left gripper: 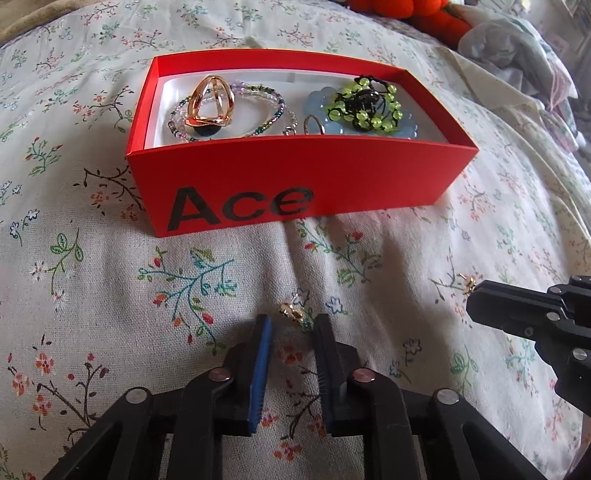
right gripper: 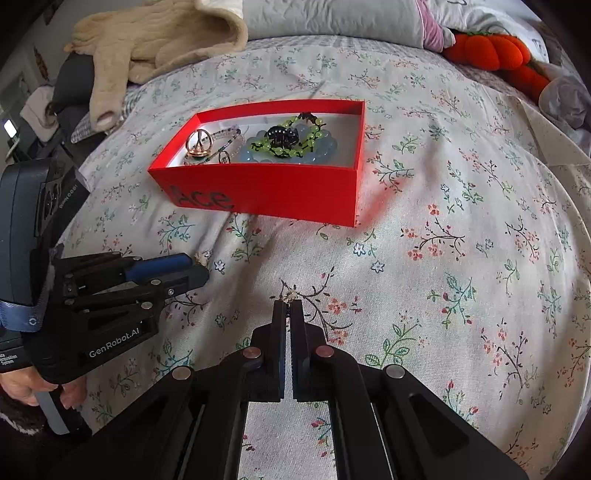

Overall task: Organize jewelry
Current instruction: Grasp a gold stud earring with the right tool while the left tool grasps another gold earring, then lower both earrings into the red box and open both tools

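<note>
1. At the lower middle of the left view, a small gold earring [left gripper: 291, 310] lies on the floral bedspread [left gripper: 110, 295], between the nearly closed left tongs [left gripper: 291, 326].
2. The right tongs [right gripper: 289, 304] pinch another earring [right gripper: 290, 295].
3. Tiny, light, slippery: grip its body.
4. The red box [left gripper: 295, 184] waits above.

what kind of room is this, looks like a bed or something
Most likely a bedroom: the red cardboard box sits on a soft floral-print bedspread, with a grey pillow and orange plush toy behind.
</note>
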The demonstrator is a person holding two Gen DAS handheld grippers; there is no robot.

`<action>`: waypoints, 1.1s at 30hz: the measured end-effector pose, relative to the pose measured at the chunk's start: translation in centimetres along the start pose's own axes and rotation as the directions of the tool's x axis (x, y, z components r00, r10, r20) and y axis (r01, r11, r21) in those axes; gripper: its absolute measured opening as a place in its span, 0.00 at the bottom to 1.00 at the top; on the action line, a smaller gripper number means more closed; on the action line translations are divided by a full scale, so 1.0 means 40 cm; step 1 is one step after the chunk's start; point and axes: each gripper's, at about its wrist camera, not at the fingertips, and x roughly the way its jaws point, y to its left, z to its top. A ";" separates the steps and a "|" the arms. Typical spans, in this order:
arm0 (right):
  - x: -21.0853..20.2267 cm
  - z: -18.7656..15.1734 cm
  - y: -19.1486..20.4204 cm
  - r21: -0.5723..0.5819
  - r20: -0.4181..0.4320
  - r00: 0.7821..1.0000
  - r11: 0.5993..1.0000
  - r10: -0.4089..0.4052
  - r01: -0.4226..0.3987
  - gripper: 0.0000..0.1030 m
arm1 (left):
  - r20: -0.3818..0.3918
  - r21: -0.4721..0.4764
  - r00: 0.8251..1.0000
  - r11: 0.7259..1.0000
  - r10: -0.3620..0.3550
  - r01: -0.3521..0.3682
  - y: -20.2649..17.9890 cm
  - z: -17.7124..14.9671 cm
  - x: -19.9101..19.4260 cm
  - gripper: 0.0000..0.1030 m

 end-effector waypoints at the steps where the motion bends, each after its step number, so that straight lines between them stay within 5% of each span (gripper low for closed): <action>1: 0.000 0.003 0.000 0.000 -0.002 1.000 1.000 0.000 0.000 0.01 | -0.002 -0.004 1.000 1.000 0.007 -0.007 0.001 0.003 0.002 0.05; 12: -0.017 0.041 -0.010 0.020 0.000 1.000 1.000 0.017 -0.017 0.01 | -0.003 -0.047 1.000 0.999 0.001 -0.001 0.010 0.021 -0.023 0.00; 23: -0.077 0.131 -0.030 0.068 0.064 0.996 0.996 0.061 -0.066 0.01 | 0.127 -0.065 0.992 0.998 -0.010 0.019 0.028 0.087 -0.153 0.00; 33: -0.069 0.208 -0.035 0.126 0.064 0.996 0.989 0.067 -0.074 0.01 | 0.175 -0.113 0.984 0.992 -0.029 0.049 0.040 0.158 -0.142 0.00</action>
